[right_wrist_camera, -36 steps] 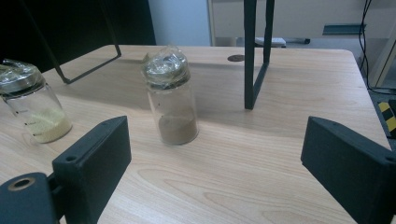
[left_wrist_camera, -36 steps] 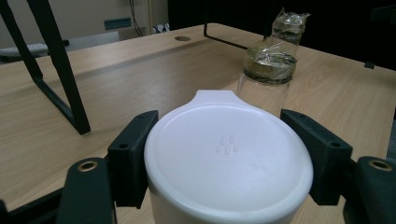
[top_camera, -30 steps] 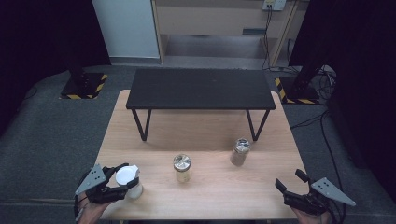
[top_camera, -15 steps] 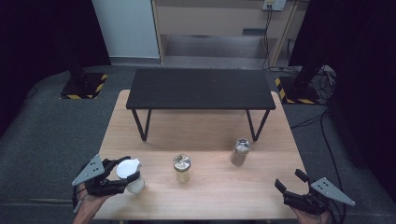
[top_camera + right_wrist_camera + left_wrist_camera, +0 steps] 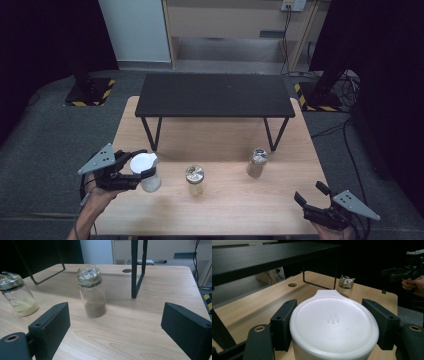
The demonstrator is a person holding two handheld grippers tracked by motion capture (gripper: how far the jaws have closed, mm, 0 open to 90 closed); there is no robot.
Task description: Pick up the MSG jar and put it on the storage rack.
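Lifted since the earlier frames, the white lidded container (image 5: pixel 145 171) now hangs above the worktop's (image 5: pixel 230 200) left edge near the front corner, clamped at its sides between the jaws of the left claw (image 5: pixel 137 167), which press on it just under the lid. Right claw (image 5: pixel 306 201) rests by the front right corner, jaws spread wide and holding nothing, facing the jar of brown powder (image 5: pixel 92 291) and apart from it.

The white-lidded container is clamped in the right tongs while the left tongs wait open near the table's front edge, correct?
No, the sides are swapped. The left tongs clamp the white-lidded container, as the left gripper view shows; the right tongs wait open near the front edge of the table.
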